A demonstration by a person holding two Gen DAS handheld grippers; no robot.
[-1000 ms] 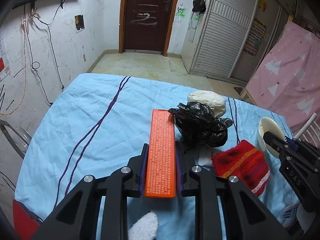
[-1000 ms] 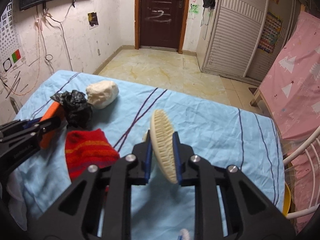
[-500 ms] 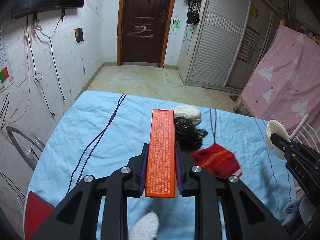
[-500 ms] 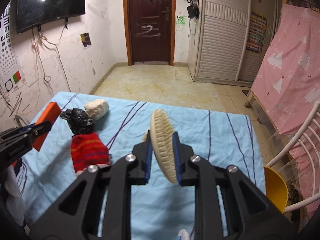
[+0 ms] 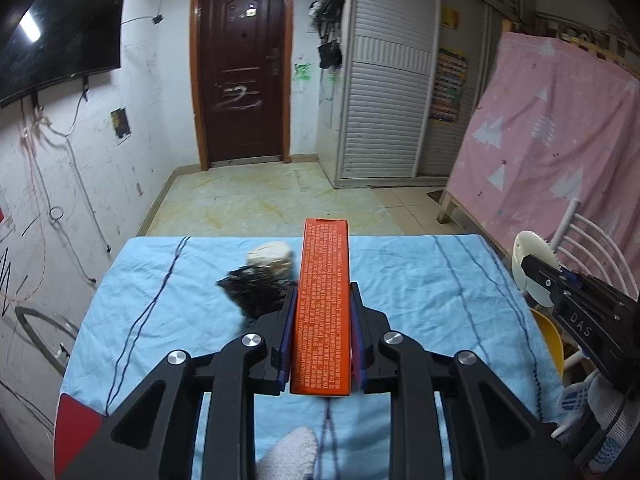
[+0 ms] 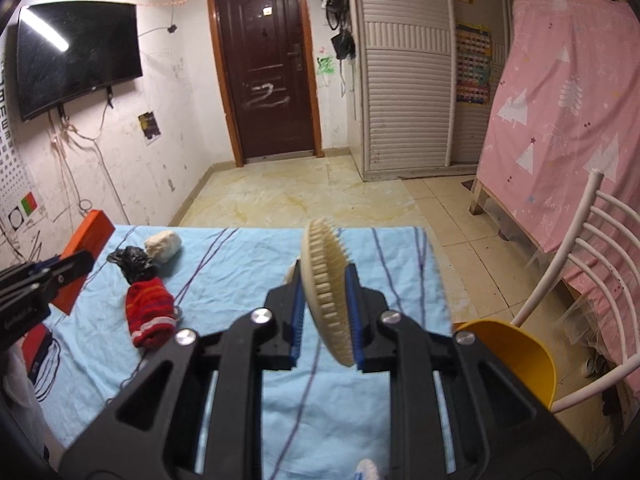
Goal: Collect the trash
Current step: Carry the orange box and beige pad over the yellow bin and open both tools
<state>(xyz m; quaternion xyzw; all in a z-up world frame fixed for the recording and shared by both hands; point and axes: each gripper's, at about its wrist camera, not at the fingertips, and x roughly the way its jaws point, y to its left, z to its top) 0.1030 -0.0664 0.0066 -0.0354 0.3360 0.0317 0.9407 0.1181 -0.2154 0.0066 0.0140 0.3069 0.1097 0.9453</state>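
My left gripper (image 5: 322, 326) is shut on a long orange box (image 5: 324, 304), held lengthwise above the blue-clothed table (image 5: 180, 320). My right gripper (image 6: 326, 304) is shut on a round cream brush (image 6: 326, 280) with its bristles facing right. On the cloth lie a crumpled black bag (image 6: 134, 262), a white lump (image 6: 163, 243) behind it, and a red striped knitted piece (image 6: 149, 306) in front of it. The left wrist view shows the black bag (image 5: 256, 288) and white lump (image 5: 270, 258) just left of the box. The orange box (image 6: 82, 254) appears at the left in the right wrist view.
A yellow bin (image 6: 516, 352) stands off the table's right edge beside a white metal chair (image 6: 576, 248). A pink-draped frame (image 5: 560, 152) fills the right side. Bare tiled floor (image 6: 304, 196) runs to a dark door (image 6: 268, 60). A red object (image 5: 76, 428) sits at the table's left corner.
Both grippers have risen and pulled back from the table with their loads still gripped. The bag, lump and red knit look smaller and farther. The yellow bin has come into the right wrist view.
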